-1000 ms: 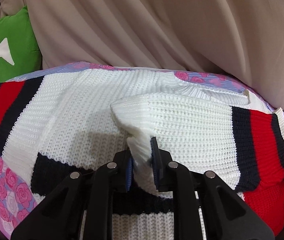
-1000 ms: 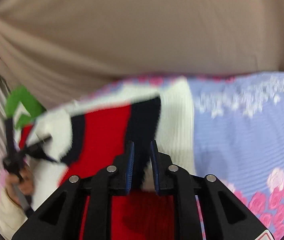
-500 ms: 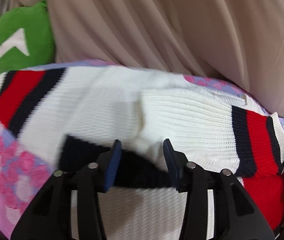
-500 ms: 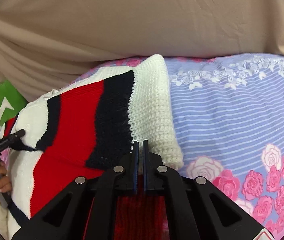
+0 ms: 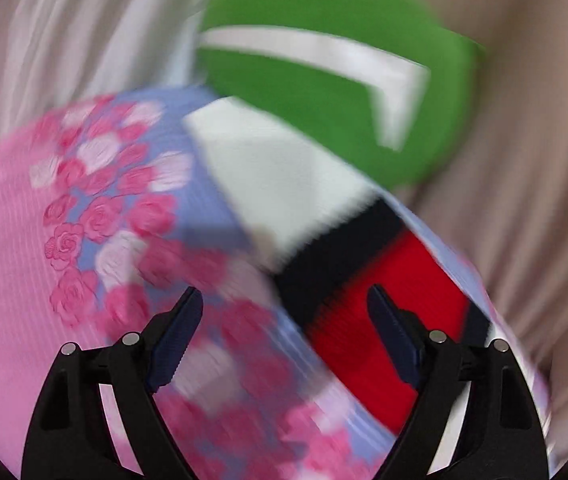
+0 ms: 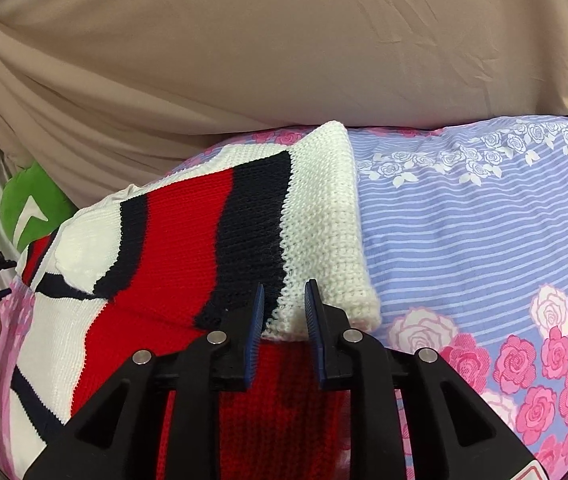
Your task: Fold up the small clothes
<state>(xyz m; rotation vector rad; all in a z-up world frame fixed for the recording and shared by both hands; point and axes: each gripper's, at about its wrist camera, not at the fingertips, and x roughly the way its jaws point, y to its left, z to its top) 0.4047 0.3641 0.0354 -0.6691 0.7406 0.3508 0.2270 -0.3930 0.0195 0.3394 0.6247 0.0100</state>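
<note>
Where the beige drape (image 6: 284, 52) hangs as a backdrop, a bedsheet (image 6: 484, 216) printed with lilac stripes and pink and white roses covers the whole surface below it. On that sheet lies the knit sweater (image 6: 188, 232), white with navy and red bands; its folded sleeve cuff (image 6: 324, 216) rests on top of the body, the cuff's white end toward the right gripper. Behind the sweater's far end sits a green cushion (image 5: 324, 92) bearing a white arrow-like mark, with no readable lettering. The right gripper (image 6: 283, 308) is parted, its 2 blue-padded fingers (image 6: 254, 332) either side of the cuff's edge, clamping nothing. The left gripper (image 5: 284, 320) is spread wide above the sheet and the sweater's striped end, holding nothing; that view is heavily motion-blurred.
</note>
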